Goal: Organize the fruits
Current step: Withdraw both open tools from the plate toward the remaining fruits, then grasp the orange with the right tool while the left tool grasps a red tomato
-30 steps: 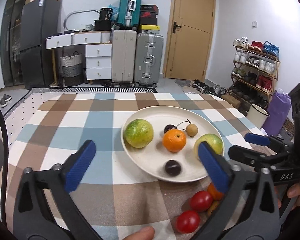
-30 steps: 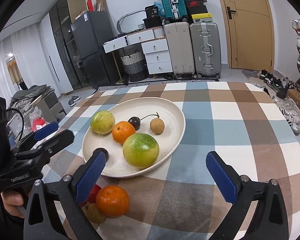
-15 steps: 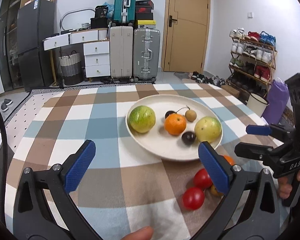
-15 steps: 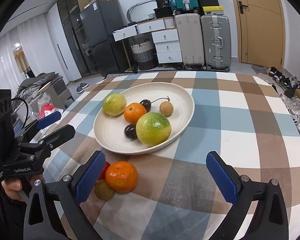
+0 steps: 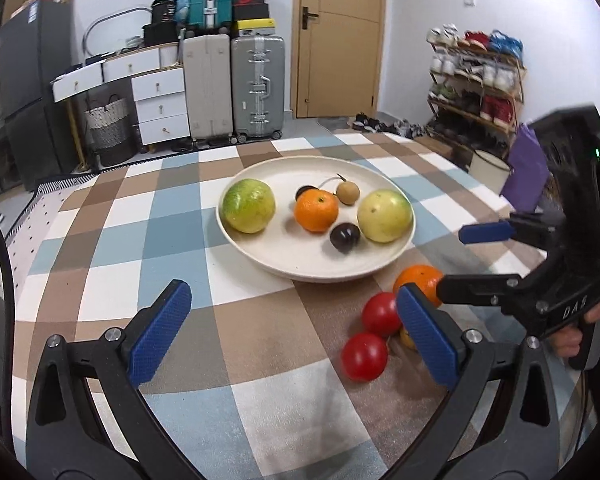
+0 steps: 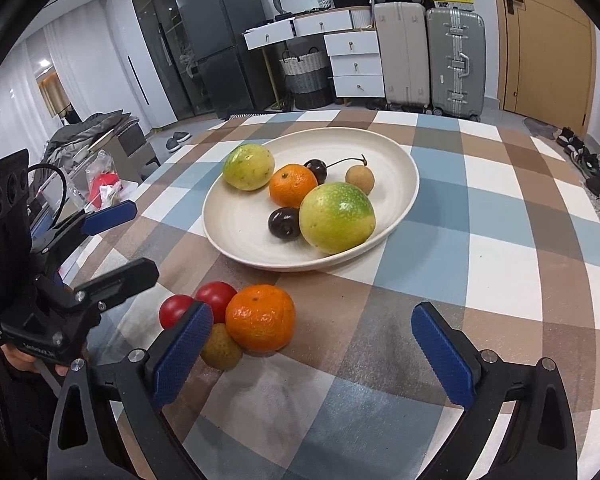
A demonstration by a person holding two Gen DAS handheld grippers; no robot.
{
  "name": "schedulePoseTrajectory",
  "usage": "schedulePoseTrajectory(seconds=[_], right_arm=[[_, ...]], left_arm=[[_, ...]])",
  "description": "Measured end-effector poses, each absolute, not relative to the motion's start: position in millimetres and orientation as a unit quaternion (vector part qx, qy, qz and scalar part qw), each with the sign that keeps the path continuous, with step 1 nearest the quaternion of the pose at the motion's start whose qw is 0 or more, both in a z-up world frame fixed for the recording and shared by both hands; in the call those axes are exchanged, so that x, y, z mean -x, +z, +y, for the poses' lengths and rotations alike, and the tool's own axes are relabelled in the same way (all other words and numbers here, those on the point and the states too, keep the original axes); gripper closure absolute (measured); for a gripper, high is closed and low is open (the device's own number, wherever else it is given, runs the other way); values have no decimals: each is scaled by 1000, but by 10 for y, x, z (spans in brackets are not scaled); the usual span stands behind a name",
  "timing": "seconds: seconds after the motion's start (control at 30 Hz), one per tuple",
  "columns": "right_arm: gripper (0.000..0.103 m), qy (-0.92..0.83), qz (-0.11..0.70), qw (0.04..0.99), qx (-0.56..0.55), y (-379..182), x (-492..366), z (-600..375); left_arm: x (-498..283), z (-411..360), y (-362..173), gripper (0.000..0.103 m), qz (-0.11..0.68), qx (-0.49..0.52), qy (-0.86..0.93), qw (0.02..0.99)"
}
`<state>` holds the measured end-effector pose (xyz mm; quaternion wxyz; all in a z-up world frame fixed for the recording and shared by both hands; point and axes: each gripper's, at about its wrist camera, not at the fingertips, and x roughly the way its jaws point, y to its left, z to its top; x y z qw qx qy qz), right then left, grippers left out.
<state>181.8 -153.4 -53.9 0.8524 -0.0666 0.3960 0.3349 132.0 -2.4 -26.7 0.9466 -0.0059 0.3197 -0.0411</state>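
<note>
A cream plate (image 5: 260, 254) (image 6: 236, 232) on the checked tablecloth holds two green-yellow fruits (image 5: 249, 211) (image 5: 385, 215), an orange (image 5: 316, 212), a dark plum (image 5: 345, 237), a cherry and a small brown longan (image 5: 348, 192). In front of the plate lie a loose orange (image 6: 260, 317) (image 5: 418, 280), two red tomatoes (image 5: 365, 356) (image 5: 380, 313) and a small brown fruit (image 6: 220, 348). My left gripper (image 5: 296, 336) is open and empty, near the tomatoes. My right gripper (image 6: 312, 352) is open and empty, its left pad beside the loose orange.
The checked table (image 5: 100, 248) ends at the right near a shoe rack (image 5: 476, 80) and a purple bag (image 5: 528, 168). Suitcases (image 5: 236, 84), drawers and a fridge stand behind. Clutter lies on the floor to the left in the right wrist view (image 6: 100, 160).
Both grippers have drawn back from the plate and risen a little. The loose fruits in front of the plate have come fully into view. Both stay open.
</note>
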Motion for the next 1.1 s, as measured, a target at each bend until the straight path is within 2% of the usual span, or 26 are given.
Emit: schedulePoseTrajectory(seconds=[0.4,0.67,0.97,1.1], right_arm=[[23,369,412,831,58,-599,-1799,-1482],[27,376,415,826,61,-646,-1774,-1423],[42,393,419,818,41,-651,-1780,-1427],[45,391,420,819,32,-648,-1796,-1443]], left_arm=[[-1375,-23,-346,1,352,3,-51,935],[-1394,-39,-365,1,357,-4,-49,933],[-1406,-74,-386,1,363,-9,-52,930],[-1406,-85,-400,1,367,-5,-56,928]])
